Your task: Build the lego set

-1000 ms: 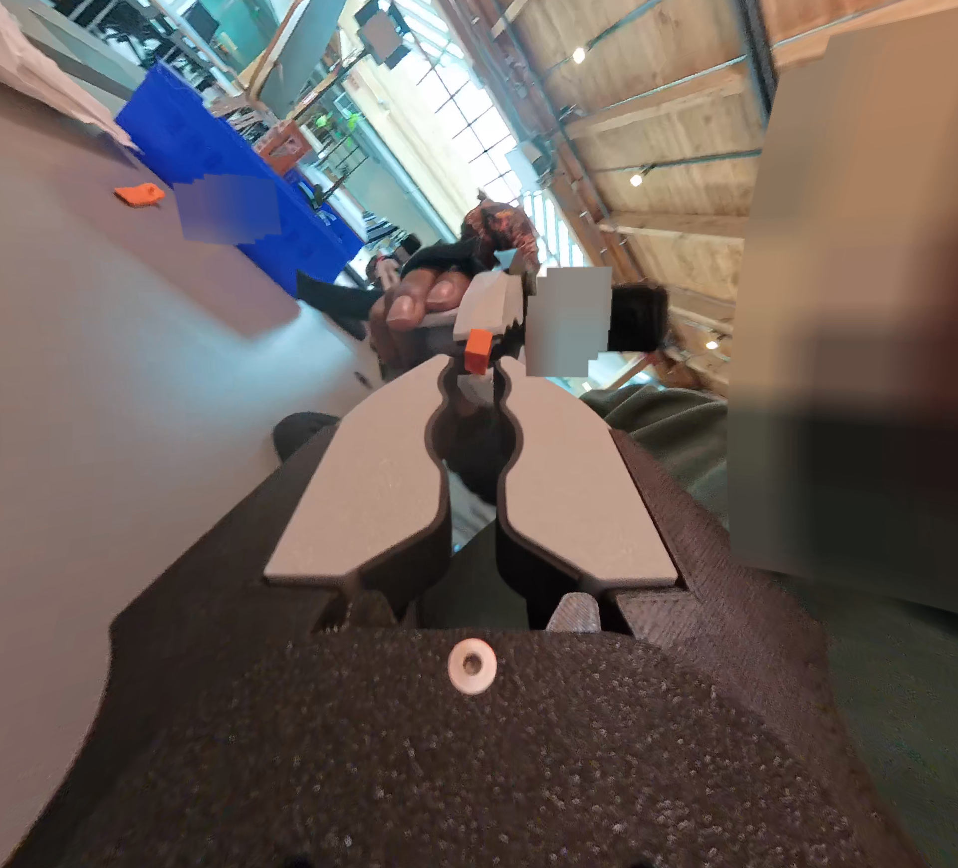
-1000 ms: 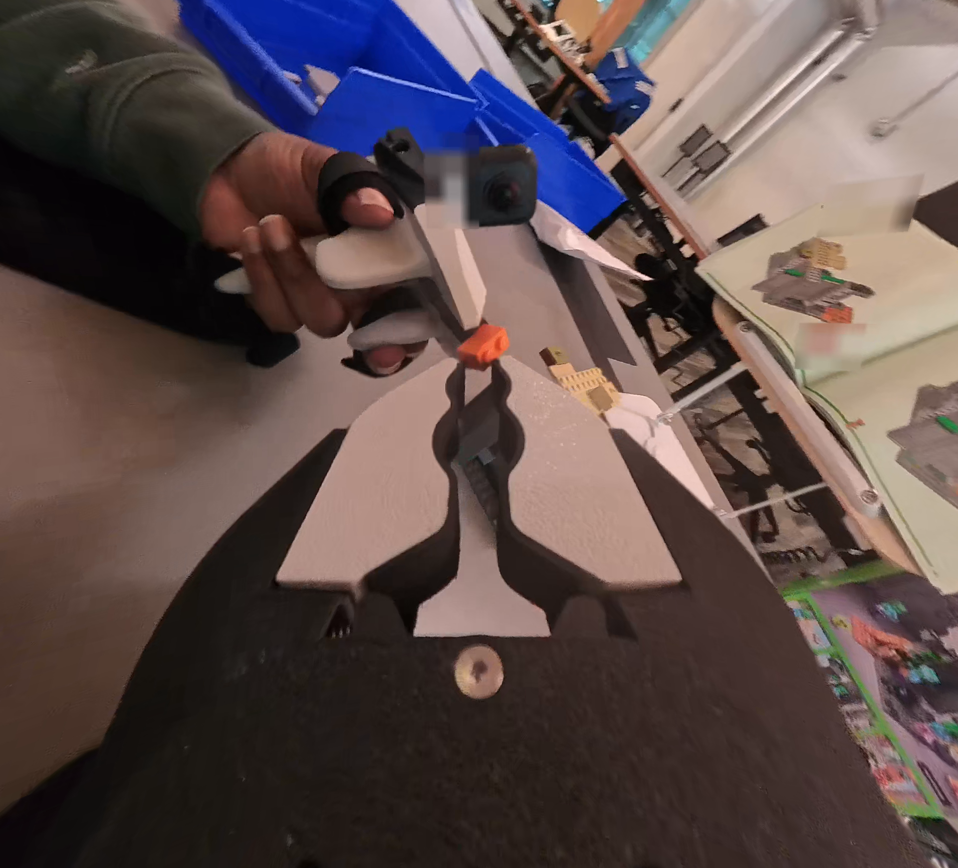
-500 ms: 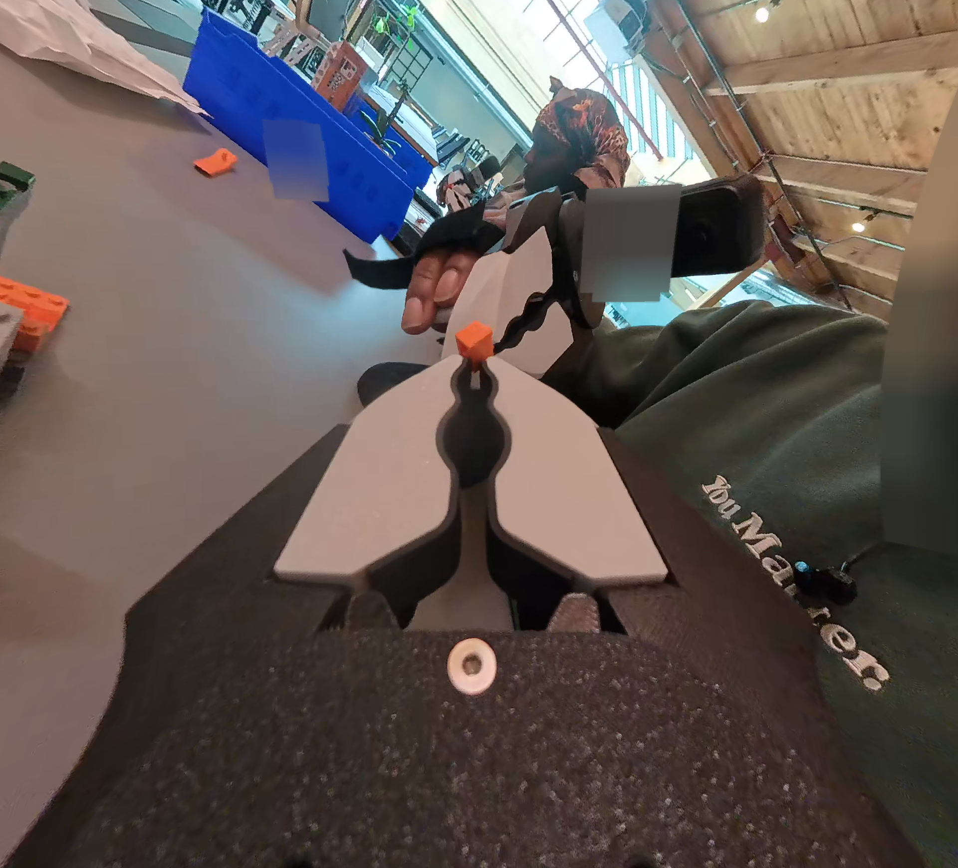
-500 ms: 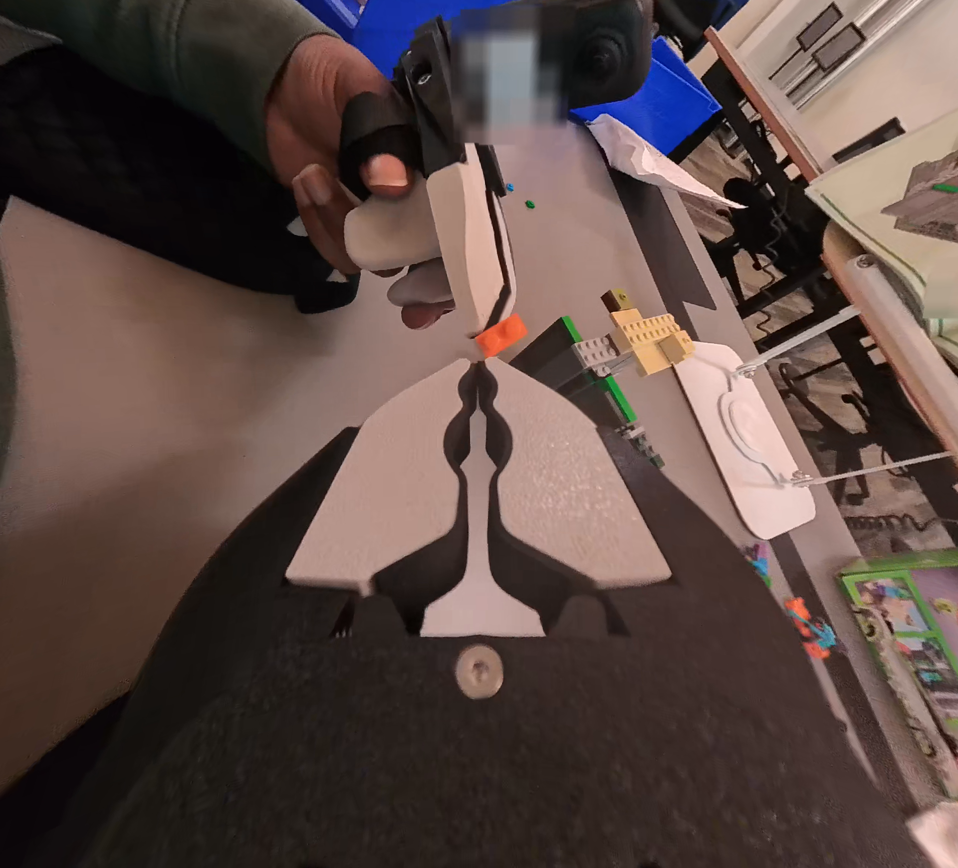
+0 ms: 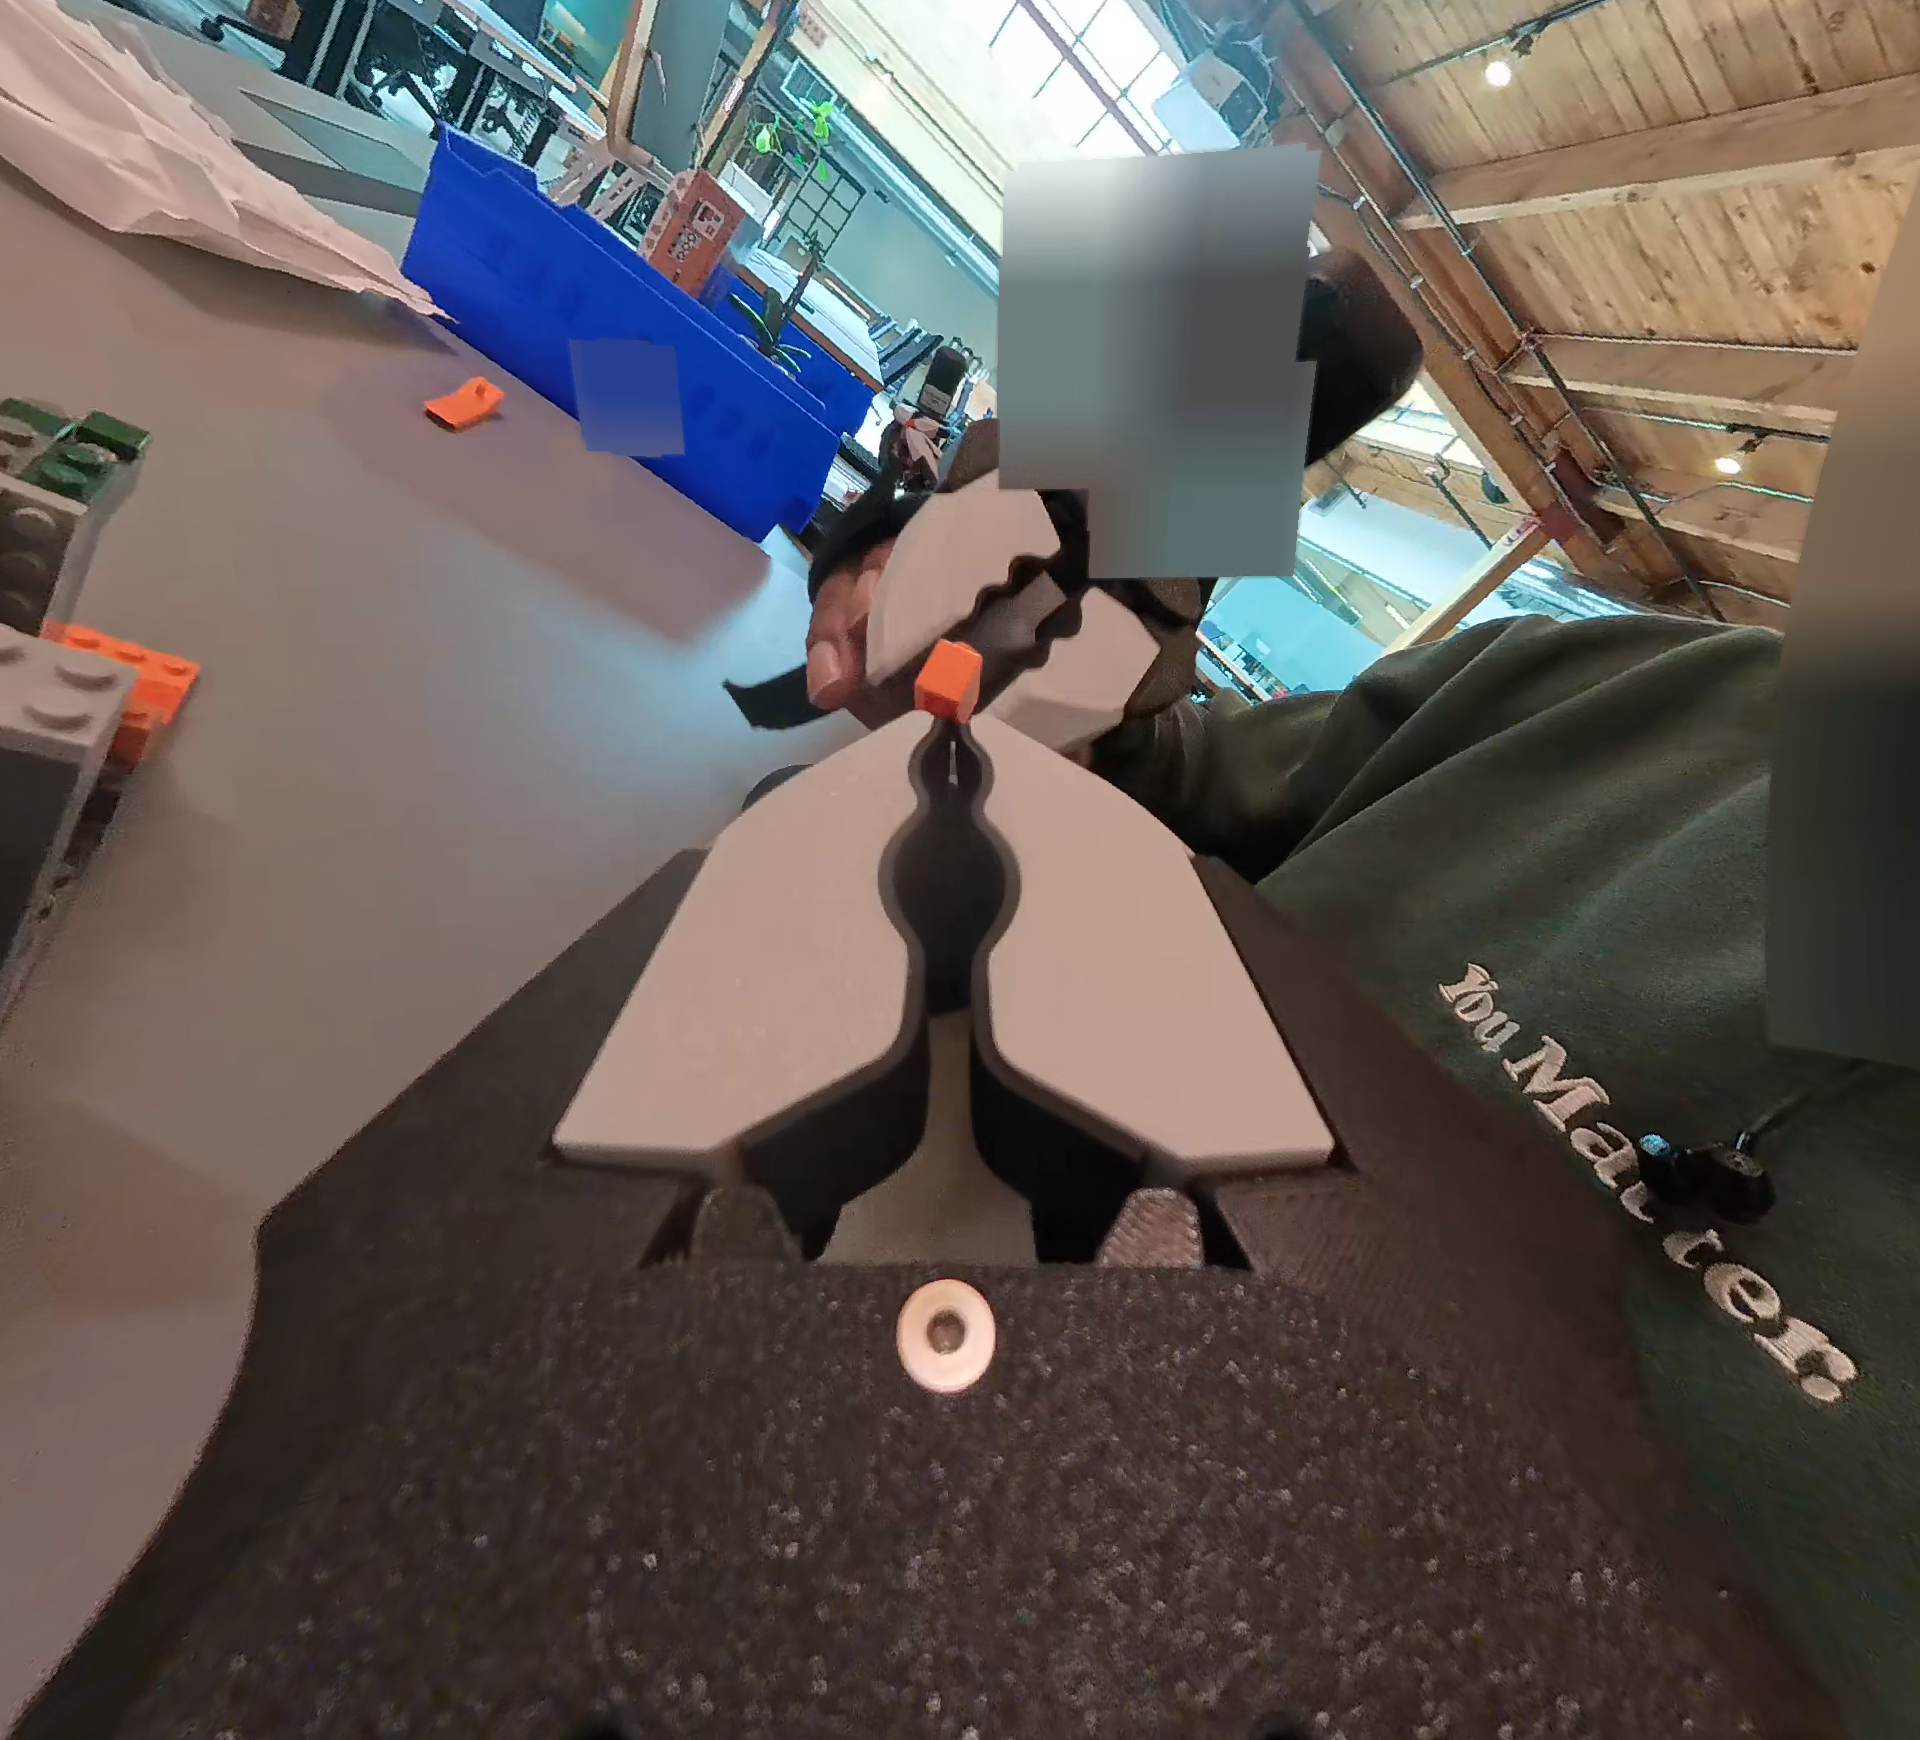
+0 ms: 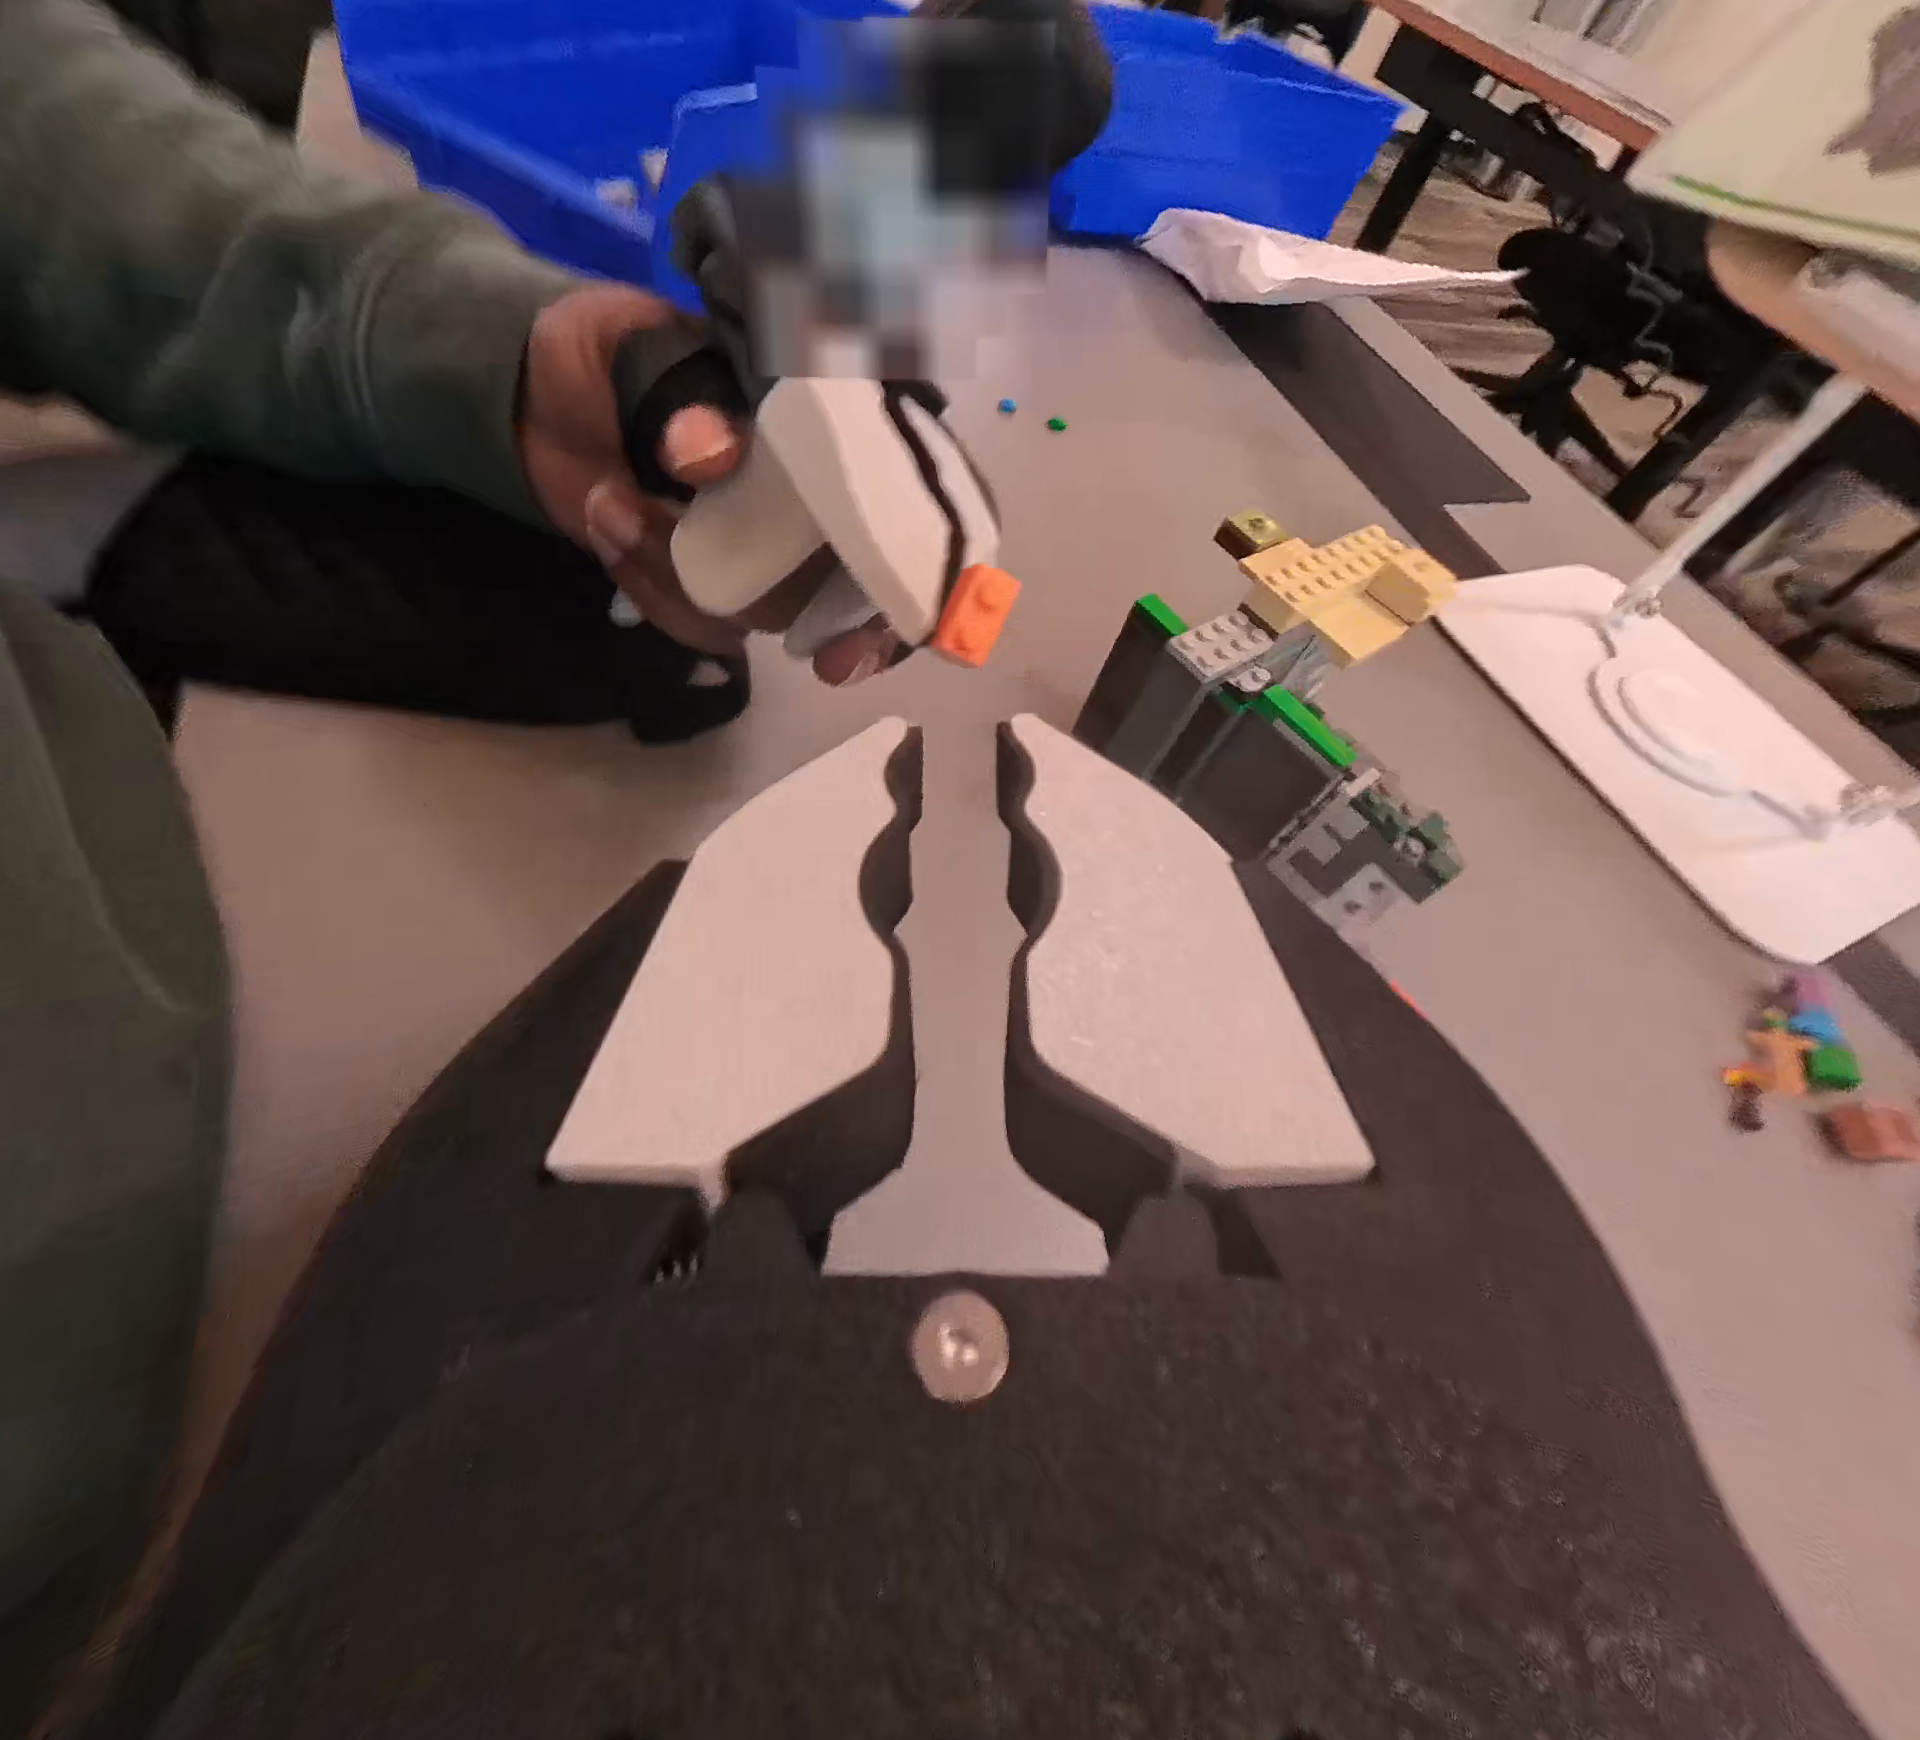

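My left gripper (image 5: 948,726) is shut on a small orange brick (image 5: 945,689), pinched at its fingertips. In the right wrist view the same brick (image 6: 975,612) hangs above the grey table, held by the left gripper's white fingers (image 6: 883,506). My right gripper (image 6: 958,736) is open and empty, just below and in front of the brick, not touching it. The partly built model (image 6: 1236,745), dark with green strips and a tan top (image 6: 1340,584), stands to the right of my right gripper. Its grey and green edge shows at the far left of the left wrist view (image 5: 47,537).
Blue bins (image 6: 520,80) stand at the back of the table. A white stand base (image 6: 1683,755) lies right of the model, with small loose pieces (image 6: 1797,1056) nearer. A loose orange piece (image 5: 462,402), crumpled paper (image 5: 135,163) and an orange plate (image 5: 135,693) lie left. My left and right fingertips are right by each other.
My right gripper was shut at the orange brick; now it has opened and drawn back. The left gripper keeps the brick and has lowered toward the table.
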`<state>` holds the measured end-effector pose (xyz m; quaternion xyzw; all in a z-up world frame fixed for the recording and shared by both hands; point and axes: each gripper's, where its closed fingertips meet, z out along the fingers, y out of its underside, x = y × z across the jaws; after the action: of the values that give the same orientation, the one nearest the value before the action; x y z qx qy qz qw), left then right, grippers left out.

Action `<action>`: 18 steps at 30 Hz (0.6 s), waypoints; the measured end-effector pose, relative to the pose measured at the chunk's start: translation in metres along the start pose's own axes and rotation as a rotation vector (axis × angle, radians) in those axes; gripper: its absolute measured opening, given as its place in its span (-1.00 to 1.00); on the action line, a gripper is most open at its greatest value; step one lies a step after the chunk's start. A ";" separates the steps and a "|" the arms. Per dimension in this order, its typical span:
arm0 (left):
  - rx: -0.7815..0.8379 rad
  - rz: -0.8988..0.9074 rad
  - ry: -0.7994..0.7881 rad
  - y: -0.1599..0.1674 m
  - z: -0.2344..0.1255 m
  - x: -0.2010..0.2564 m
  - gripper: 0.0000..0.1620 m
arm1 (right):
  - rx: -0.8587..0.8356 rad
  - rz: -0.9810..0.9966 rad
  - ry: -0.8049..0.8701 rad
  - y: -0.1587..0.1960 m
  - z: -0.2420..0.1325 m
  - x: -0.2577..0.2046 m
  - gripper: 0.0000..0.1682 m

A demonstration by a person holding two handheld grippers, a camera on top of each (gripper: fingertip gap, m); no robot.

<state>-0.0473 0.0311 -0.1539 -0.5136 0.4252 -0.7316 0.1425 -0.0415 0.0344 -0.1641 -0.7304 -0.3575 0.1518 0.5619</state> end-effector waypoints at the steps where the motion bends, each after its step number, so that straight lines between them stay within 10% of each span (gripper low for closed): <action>1: -0.002 0.005 -0.001 0.000 0.001 0.000 -0.99 | 0.031 0.068 -0.001 -0.004 -0.002 0.002 -0.84; 15: -0.063 0.077 -0.053 0.006 0.005 -0.003 -0.97 | 0.056 0.319 -0.064 -0.007 0.002 -0.002 -0.91; 18: -0.121 0.271 -0.258 -0.013 -0.019 -0.024 -0.79 | -0.018 0.306 0.008 0.006 -0.002 0.014 -0.91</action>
<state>-0.0506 0.0637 -0.1607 -0.5487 0.5119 -0.6068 0.2620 -0.0284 0.0423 -0.1668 -0.7820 -0.2410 0.2296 0.5269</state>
